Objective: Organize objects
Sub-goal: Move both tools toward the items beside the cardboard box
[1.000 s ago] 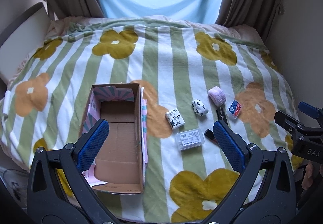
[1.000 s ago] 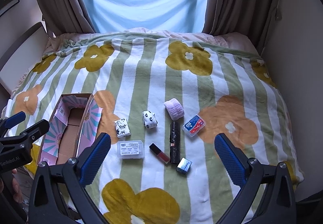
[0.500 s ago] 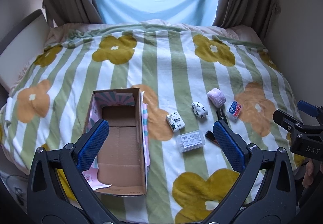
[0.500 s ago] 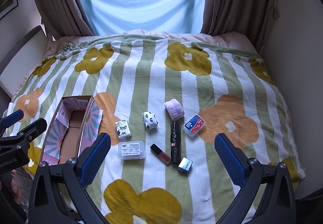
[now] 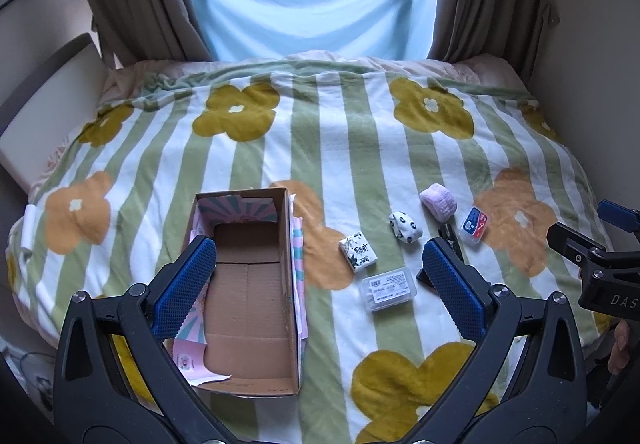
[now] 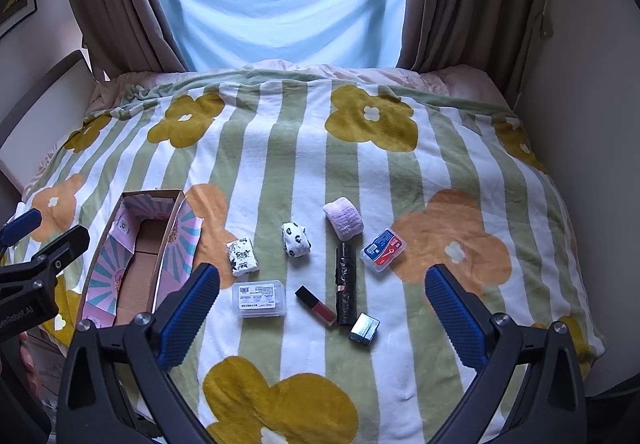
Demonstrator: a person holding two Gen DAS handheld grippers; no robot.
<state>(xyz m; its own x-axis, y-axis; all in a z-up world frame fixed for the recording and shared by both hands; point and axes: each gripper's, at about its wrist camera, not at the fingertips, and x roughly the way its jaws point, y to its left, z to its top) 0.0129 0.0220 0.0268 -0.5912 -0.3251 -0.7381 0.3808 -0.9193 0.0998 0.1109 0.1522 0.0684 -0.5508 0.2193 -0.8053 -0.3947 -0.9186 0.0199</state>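
Note:
An open cardboard box [image 5: 248, 308] [image 6: 138, 272] lies empty on the left of the bed. To its right lie small items: a patterned tissue pack [image 6: 242, 256] [image 5: 358, 251], a clear plastic case [image 6: 259, 299] [image 5: 387, 288], a spotted bundle [image 6: 295, 240] [image 5: 405, 227], a pink roll [image 6: 343, 219] [image 5: 438, 201], a black tube [image 6: 346, 290], a red lipstick [image 6: 316, 304], a blue-red card case [image 6: 382, 250] [image 5: 474, 224] and a small silver box [image 6: 364, 328]. My left gripper [image 5: 320, 284] is open above the box's right side. My right gripper [image 6: 322, 308] is open above the items.
The bed is covered by a green-striped blanket with flowers [image 6: 312, 147]. A headboard [image 5: 44, 111] runs along the left, a wall [image 6: 580, 163] along the right, curtains and a window [image 6: 276, 3] at the back.
Both grippers have pulled back and up a little, so the bed and items look smaller and lower. Nothing on the bed has moved.

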